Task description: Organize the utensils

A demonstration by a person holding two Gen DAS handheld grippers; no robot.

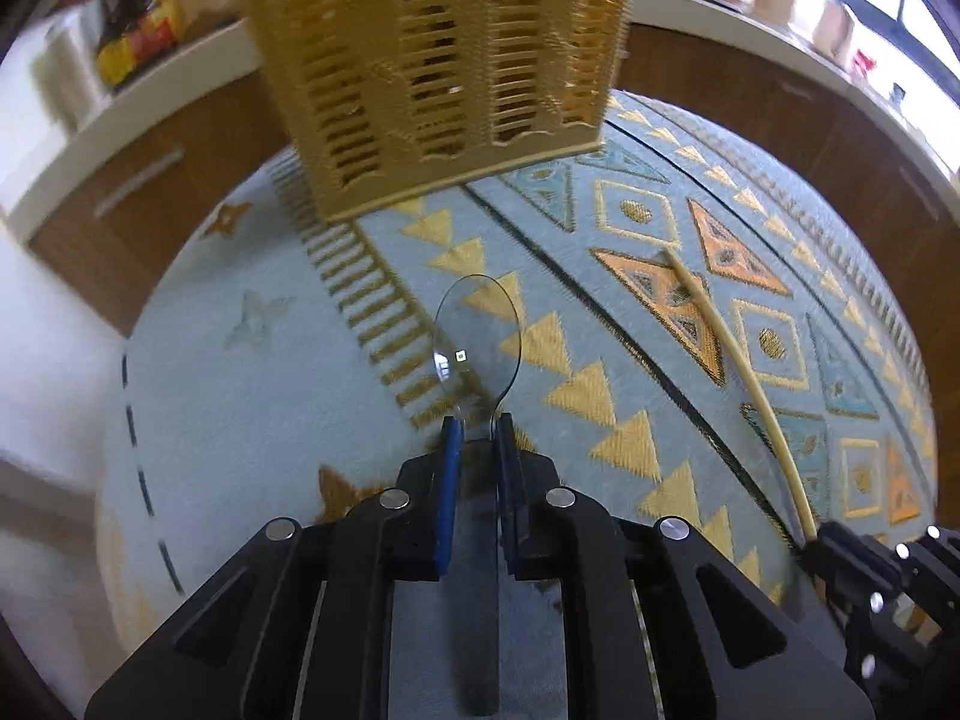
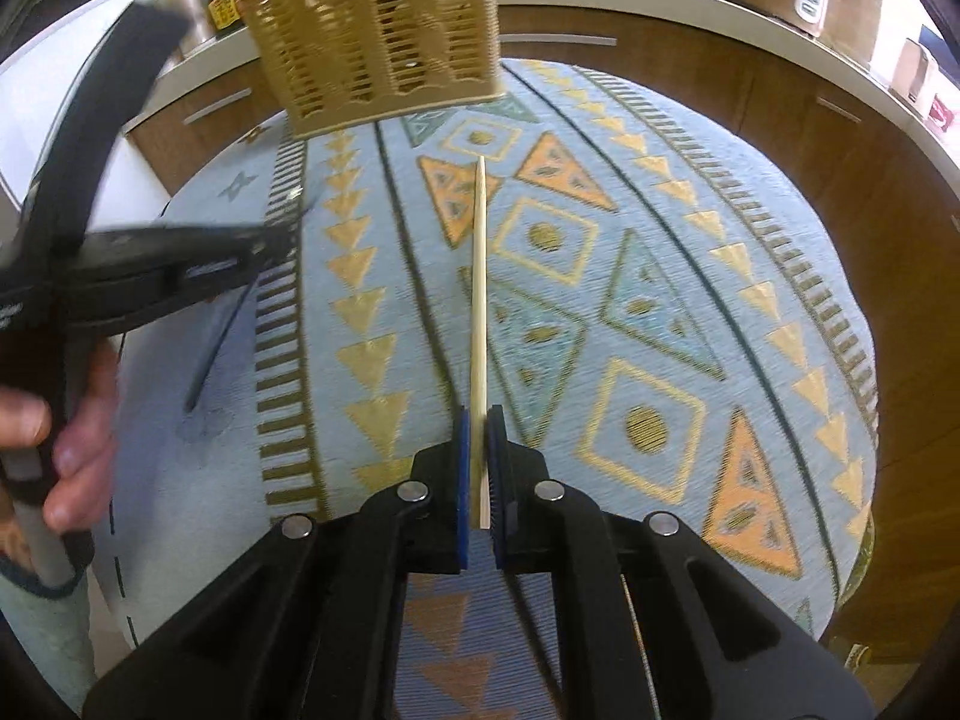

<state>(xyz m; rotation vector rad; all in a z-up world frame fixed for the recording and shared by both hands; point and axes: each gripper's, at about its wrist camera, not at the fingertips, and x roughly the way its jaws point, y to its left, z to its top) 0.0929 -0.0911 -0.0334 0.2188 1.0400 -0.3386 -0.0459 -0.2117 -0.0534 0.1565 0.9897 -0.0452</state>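
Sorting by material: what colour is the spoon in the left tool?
Clear, see-through spoon; left wrist view.

The right gripper [image 2: 478, 420] has its blue pads pressed against a pale chopstick [image 2: 478, 276], which points straight ahead toward the tan slotted basket [image 2: 384, 42] at the far edge of the patterned cloth [image 2: 660, 276]. At the left, blurred, a hand [image 2: 66, 438] grips the left gripper [image 2: 282, 237], from which a thin dark stem, possibly a utensil handle, slants down over the cloth. Wooden cabinets [image 2: 810, 138] curve behind
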